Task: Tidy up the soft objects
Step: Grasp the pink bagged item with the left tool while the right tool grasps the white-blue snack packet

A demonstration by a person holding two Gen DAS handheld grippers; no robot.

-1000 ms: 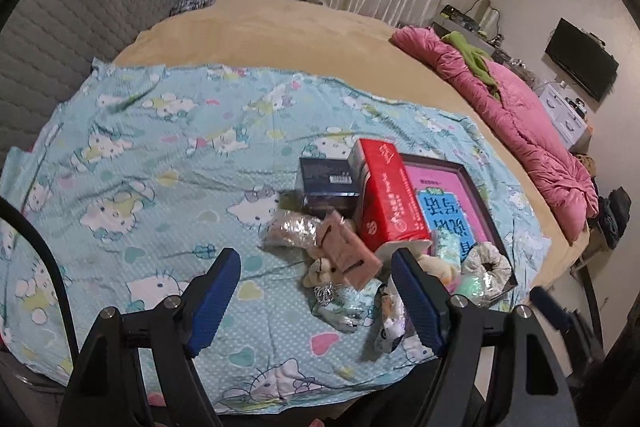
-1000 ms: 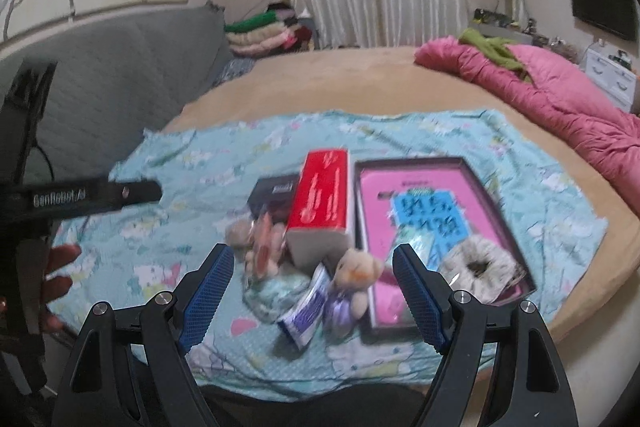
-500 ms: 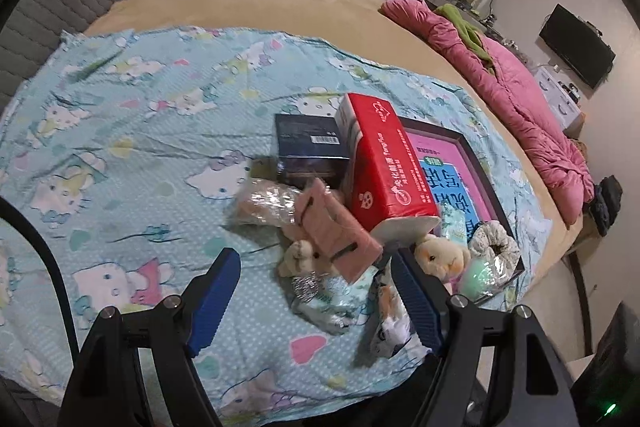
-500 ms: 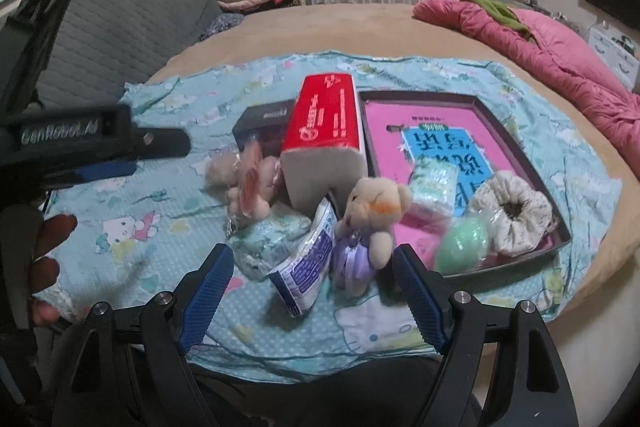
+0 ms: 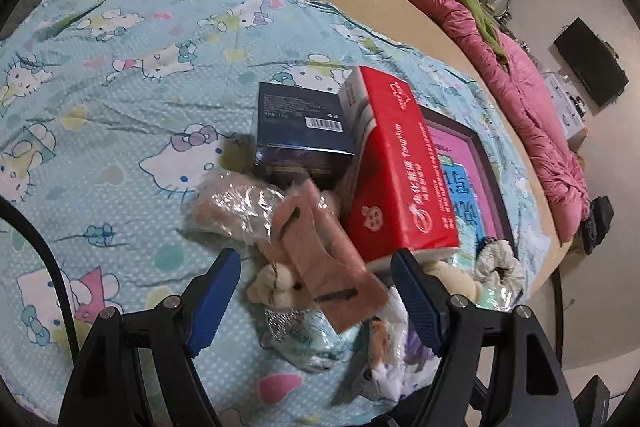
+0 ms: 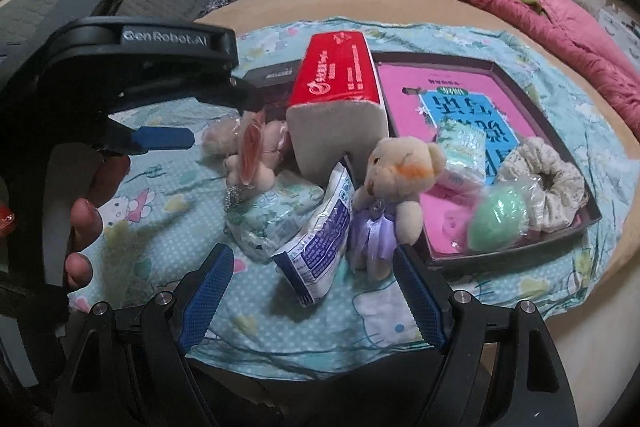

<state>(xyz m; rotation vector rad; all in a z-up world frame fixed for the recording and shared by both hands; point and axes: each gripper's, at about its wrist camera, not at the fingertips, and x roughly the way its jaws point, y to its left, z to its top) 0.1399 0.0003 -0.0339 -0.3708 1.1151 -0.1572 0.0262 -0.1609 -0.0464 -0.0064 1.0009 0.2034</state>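
Both claws lower now, closer to the pile on the bed vs a sec ago.
Bed sheet [image 5: 120, 75] fills more of my view; tray [image 6: 520, 83] w/ scrunchie [image 6: 552, 183] sits right of the red tissue box [image 6: 336, 75]. Bear [image 6: 400, 183] & wrapped packs lie just ahead. My left claw [image 5: 316, 303] & right claw [image 6: 312, 295] both spread, nothing gripped; first pick seems imminent, sorting barely begun.

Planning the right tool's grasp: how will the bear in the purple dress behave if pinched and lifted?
The bear in the purple dress looks plush, so it will likely squash between the pads and weigh little. It sits leaning against the tray edge and would probably topple if nudged. The satin skirt may slip; the torso seems safer.
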